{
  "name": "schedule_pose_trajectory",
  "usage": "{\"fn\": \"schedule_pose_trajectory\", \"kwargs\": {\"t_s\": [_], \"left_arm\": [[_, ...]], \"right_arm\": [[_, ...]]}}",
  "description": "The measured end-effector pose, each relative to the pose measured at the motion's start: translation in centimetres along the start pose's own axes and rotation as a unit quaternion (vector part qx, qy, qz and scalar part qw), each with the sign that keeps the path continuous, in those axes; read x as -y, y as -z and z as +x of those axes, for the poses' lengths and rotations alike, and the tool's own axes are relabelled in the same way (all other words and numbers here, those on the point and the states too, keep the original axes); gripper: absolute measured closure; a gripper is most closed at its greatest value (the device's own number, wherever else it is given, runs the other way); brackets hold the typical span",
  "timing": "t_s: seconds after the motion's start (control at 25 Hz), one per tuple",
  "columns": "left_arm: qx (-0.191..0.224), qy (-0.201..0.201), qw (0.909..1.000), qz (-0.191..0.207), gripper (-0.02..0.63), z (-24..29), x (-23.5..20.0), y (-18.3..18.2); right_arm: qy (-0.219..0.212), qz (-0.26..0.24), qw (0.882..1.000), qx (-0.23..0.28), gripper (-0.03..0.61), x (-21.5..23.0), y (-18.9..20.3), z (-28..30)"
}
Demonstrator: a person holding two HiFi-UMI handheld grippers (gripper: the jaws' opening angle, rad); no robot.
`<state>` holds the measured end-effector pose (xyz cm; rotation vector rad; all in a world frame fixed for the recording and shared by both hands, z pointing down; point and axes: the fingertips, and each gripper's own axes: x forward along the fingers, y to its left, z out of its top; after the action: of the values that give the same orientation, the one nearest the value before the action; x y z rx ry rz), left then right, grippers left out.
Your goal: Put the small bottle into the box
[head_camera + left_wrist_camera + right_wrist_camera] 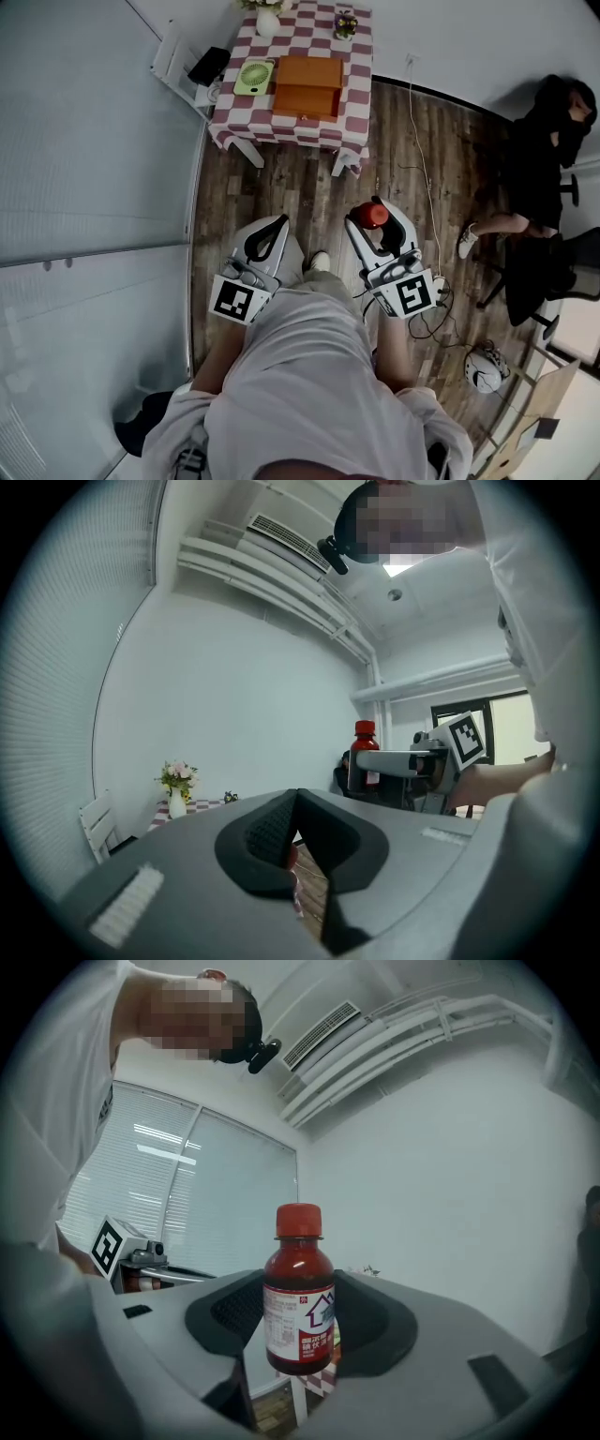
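Right gripper (372, 225) clamped on upright red-capped small bottle (299, 1302), above floor | left gripper (296, 829) jaws pressed together, nothing between | wooden box (307, 86) at table's (309, 133) near edge, well apart from bottle

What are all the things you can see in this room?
small red bottle with red cap: one, red, in the right gripper's jaws
orange-brown wooden box: one, on the table
table with red-and-white checked cloth: one, by the far wall
small green fan: one, left of the box
white vase of flowers: one, table's far edge
white helmet: one, floor at right
seated person in black: one, at right
left gripper: grey, jaws shut, empty
right gripper: grey, shut on the bottle
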<state>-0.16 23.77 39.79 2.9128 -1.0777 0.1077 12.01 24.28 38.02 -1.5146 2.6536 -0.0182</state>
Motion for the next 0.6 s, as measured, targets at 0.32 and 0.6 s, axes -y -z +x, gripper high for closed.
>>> {"fn": "schedule_pose_trajectory", "kwargs": {"t_s": [0.32, 0.6], "left_arm": [[0.006, 0.021, 0.9998, 0.002, 0.621, 3.3, -0.5, -0.2], [0.012, 0.038, 0.9992, -0.006, 0.621, 8.4, -5.4, 0.1]], "right_arm": [[0.007, 0.003, 1.000, -0.005, 0.353, 1.8, 0.7, 0.7], [0.015, -0.003, 1.000, -0.017, 0.353, 4.6, 0.9, 6.1]]}}
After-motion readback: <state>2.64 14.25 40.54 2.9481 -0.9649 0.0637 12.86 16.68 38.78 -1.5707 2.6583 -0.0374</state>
